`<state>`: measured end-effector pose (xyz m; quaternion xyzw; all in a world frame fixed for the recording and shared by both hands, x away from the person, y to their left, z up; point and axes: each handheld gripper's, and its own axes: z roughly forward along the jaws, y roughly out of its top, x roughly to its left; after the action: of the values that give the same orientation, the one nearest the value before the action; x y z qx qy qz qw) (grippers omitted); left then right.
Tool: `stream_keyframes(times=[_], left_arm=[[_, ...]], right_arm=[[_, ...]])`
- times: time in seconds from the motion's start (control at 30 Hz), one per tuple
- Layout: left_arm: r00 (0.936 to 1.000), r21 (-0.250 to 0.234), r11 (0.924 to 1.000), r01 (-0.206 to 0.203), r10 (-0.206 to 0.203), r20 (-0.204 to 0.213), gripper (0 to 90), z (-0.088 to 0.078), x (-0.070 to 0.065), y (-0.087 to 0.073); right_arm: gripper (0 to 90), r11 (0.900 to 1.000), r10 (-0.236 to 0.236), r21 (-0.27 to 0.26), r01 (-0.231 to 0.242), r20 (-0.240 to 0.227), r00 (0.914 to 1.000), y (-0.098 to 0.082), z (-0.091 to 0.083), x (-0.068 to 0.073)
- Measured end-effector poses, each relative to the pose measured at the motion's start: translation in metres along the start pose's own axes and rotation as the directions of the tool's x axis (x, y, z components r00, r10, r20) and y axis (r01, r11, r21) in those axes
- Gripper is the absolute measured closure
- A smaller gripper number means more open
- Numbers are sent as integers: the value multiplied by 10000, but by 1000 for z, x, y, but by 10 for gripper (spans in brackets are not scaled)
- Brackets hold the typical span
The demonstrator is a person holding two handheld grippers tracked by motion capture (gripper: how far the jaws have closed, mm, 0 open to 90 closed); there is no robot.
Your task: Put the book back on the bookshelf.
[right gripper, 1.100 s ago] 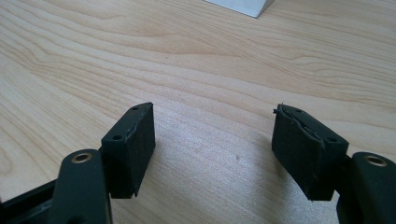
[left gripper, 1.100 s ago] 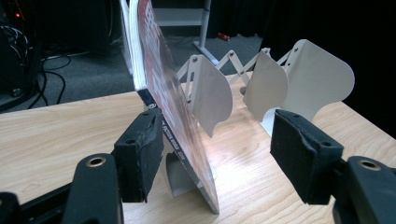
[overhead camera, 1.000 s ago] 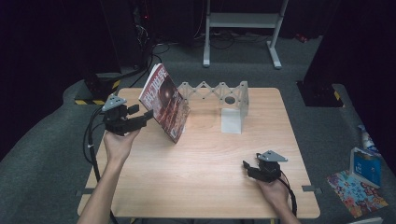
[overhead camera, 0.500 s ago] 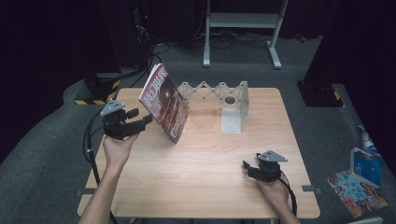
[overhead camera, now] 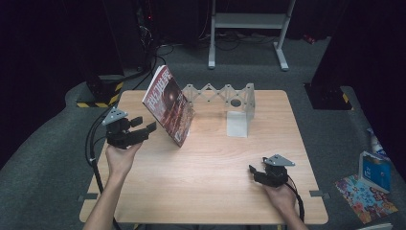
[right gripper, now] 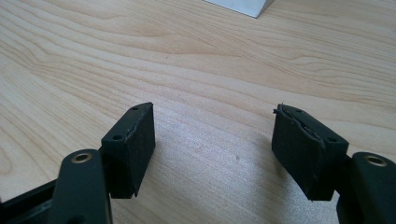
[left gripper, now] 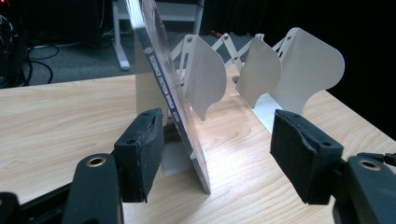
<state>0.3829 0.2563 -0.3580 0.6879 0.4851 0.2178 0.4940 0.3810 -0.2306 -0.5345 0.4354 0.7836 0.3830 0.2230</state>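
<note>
Leaning against the left end of a white folding rack (overhead camera: pixel 218 93), a book (overhead camera: pixel 168 104) with a dark red cover is standing tilted on the far left part of the wooden table (overhead camera: pixel 206 191), its lower edge resting on the tabletop. The left gripper (overhead camera: pixel 146 130) is hovering just to the left of the book, its jaws spread wide and gripping nothing; in the left gripper view the book's (left gripper: pixel 170 100) spine is showing between the two pads (left gripper: pixel 140 154) but farther off, with the rack's (left gripper: pixel 299 65) white plates fanning out behind it. The right gripper (overhead camera: pixel 254 171) is resting low at the near right of the table, well apart from the book, its jaws also standing wide over bare wood with nothing between them, as the right gripper view is showing (right gripper: pixel 215 149).
</note>
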Motion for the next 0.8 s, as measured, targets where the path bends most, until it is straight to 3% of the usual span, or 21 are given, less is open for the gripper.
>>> stream_keyframes(times=[0.8], left_arm=[[9996, 206, 9995, 240, -242, 108, 349, 1, 3, -28]], right_arm=[[304, 10000, -12, -14, 12, -5, 10000, 0, 0, 0]])
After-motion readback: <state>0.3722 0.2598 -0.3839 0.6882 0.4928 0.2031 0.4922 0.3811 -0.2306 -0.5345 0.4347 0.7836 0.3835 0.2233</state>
